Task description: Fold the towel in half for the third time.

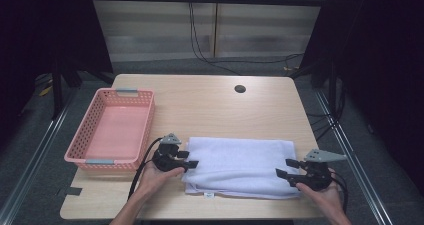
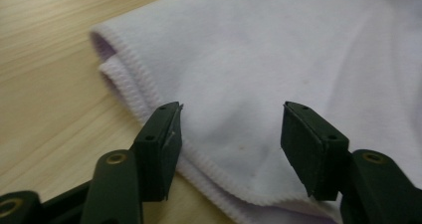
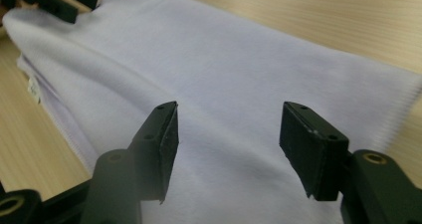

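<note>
Pink basket [image 1: 112, 130] is sitting at the table's [image 1: 210, 102] left side, just beside the towel. You're holding the left hand-held gripper [image 1: 189, 163] at the left end of the folded white towel [image 1: 240, 166], jaws standing apart over the hemmed corner [image 2: 149, 84], nothing pinched between the pads. The towel is lying flat, folded in layers, on the near middle of the table. You're holding the right hand-held gripper [image 1: 287, 168] at the towel's right end, jaws likewise apart above the cloth [image 3: 224, 84], gripping nothing. Small white tag [image 1: 209, 195] is poking out at the towel's near edge.
</note>
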`<state>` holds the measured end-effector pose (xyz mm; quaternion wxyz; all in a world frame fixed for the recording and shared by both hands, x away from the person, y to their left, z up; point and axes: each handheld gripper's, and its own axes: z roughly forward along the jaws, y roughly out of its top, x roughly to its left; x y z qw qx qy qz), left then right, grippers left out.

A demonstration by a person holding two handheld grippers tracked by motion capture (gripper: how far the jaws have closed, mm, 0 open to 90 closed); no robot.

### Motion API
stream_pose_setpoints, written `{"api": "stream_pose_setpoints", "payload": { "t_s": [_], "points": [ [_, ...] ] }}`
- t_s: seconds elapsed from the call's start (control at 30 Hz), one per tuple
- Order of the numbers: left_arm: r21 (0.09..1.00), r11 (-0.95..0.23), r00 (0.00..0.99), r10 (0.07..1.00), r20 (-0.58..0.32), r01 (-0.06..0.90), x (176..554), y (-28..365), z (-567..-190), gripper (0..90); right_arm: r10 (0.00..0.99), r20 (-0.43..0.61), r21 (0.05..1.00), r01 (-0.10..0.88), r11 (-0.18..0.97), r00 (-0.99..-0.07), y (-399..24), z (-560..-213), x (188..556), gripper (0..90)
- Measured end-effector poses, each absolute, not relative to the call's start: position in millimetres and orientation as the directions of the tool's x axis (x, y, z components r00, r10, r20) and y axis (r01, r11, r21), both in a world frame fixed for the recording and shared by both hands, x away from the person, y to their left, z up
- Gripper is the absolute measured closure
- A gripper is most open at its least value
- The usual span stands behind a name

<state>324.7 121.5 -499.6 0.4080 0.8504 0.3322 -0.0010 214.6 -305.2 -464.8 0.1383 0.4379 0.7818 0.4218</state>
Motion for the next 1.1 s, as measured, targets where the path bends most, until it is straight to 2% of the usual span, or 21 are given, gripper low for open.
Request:
{"api": "stream_pose_setpoints", "payload": {
  "t_s": [0.07, 0.2, 0.3, 0.47, 0.6, 0.7, 0.9, 0.93, 1.1],
  "points": [
    [0.700, -0.443, 0.787, 0.549, -0.281, 0.559, 327.2, 122.5, -500.8, 39.7, 0.781, 0.157, 0.776, 0.565, 0.281, -0.604, -295.2, -465.7, 214.8, 39.0],
    [0.707, -0.424, 0.780, 0.553, -0.293, 0.566, 329.5, 121.4, -502.3, 43.2, 0.734, 0.161, 0.766, 0.553, 0.329, -0.660, -268.1, -468.0, 219.3, 39.0],
    [0.696, -0.462, 0.794, 0.547, -0.264, 0.550, 329.7, 115.9, -500.0, 44.6, 0.683, 0.182, 0.758, 0.543, 0.361, -0.708, -243.2, -469.4, 223.8, 39.5],
    [0.685, -0.477, 0.808, 0.511, -0.294, 0.551, 325.3, 109.2, -499.4, 49.8, 0.596, 0.220, 0.746, 0.527, 0.407, -0.772, -197.9, -472.6, 232.3, 41.5],
    [0.676, -0.482, 0.804, 0.517, -0.295, 0.558, 326.0, 113.4, -496.9, 47.7, 0.522, 0.249, 0.749, 0.504, 0.431, -0.816, -165.9, -470.7, 238.0, 45.5],
    [0.693, -0.438, 0.783, 0.541, -0.305, 0.573, 332.2, 119.7, -492.4, 44.8, 0.471, 0.254, 0.740, 0.484, 0.468, -0.845, -139.8, -473.4, 244.3, 45.8],
    [0.737, -0.372, 0.769, 0.562, -0.305, 0.564, 346.4, 128.0, -484.3, 44.5, 0.441, 0.248, 0.745, 0.461, 0.482, -0.863, -107.0, -468.6, 259.6, 45.6],
    [0.738, -0.377, 0.766, 0.576, -0.287, 0.560, 347.0, 127.6, -485.0, 44.6, 0.442, 0.225, 0.751, 0.443, 0.489, -0.868, -102.8, -467.6, 262.7, 45.1],
    [0.737, -0.372, 0.758, 0.587, -0.284, 0.564, 345.3, 131.9, -486.9, 44.1, 0.389, 0.249, 0.739, 0.434, 0.516, -0.887, -80.6, -476.7, 266.0, 43.9]
  ]
}}
